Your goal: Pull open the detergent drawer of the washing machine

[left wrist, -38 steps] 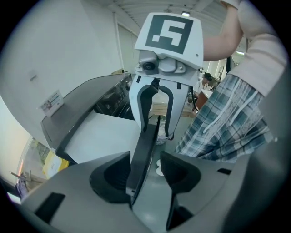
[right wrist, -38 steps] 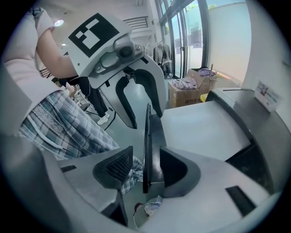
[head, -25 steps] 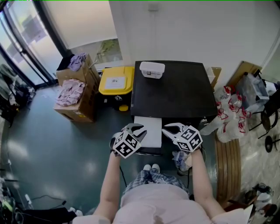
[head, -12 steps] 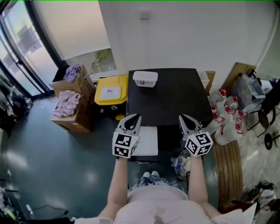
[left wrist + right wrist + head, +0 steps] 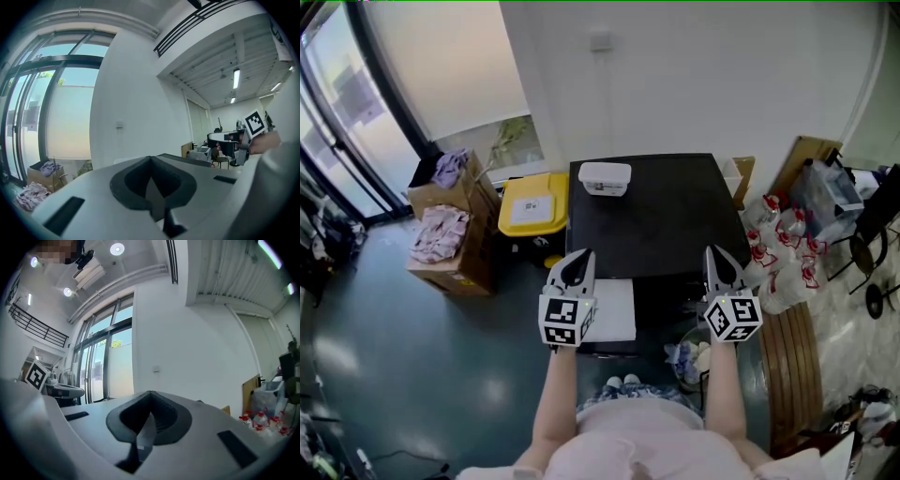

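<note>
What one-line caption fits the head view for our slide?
Left gripper and right gripper, shut and empty, above a black washing machine, its white drawer out.

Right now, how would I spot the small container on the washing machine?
Find the black-topped washing machine standing against the white wall. At its far left corner sits a white rectangular container. It is the only thing resting on that dark top.

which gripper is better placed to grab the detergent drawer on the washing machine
Left. The left gripper, shut and empty, hovers right beside the white detergent drawer at the front left of the washing machine; the right gripper is over the opposite front corner.
</note>
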`<action>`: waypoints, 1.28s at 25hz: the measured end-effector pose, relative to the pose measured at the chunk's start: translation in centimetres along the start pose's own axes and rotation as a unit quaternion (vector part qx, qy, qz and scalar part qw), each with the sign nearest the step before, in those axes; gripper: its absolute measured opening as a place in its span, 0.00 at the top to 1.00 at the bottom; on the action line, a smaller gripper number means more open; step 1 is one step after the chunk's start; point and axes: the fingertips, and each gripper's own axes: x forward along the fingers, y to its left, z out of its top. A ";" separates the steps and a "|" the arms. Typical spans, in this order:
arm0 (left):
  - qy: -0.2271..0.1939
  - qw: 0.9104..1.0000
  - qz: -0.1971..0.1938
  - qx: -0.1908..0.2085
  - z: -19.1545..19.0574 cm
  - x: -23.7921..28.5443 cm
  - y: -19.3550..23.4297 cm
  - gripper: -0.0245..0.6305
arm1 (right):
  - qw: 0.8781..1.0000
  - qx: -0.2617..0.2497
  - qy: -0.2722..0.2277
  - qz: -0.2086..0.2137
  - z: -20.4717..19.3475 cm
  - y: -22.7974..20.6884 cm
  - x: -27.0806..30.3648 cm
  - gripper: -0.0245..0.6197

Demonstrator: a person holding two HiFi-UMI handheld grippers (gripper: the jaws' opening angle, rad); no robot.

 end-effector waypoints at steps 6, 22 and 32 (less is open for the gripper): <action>0.002 1.000 -0.001 -0.009 -0.3 0.0 -0.1 0.93 | 1.000 -0.001 -0.002 -0.012 0.0 -0.5 -0.2 0.94; 0.004 1.000 -0.006 -0.003 -0.4 -0.7 -0.1 0.93 | 1.000 -0.022 0.013 -0.016 -0.8 -0.2 -0.1 0.94; 0.008 1.000 -0.010 -0.007 -1.0 -0.5 0.1 0.93 | 0.999 -0.026 0.021 -0.016 -1.2 -0.2 0.0 0.94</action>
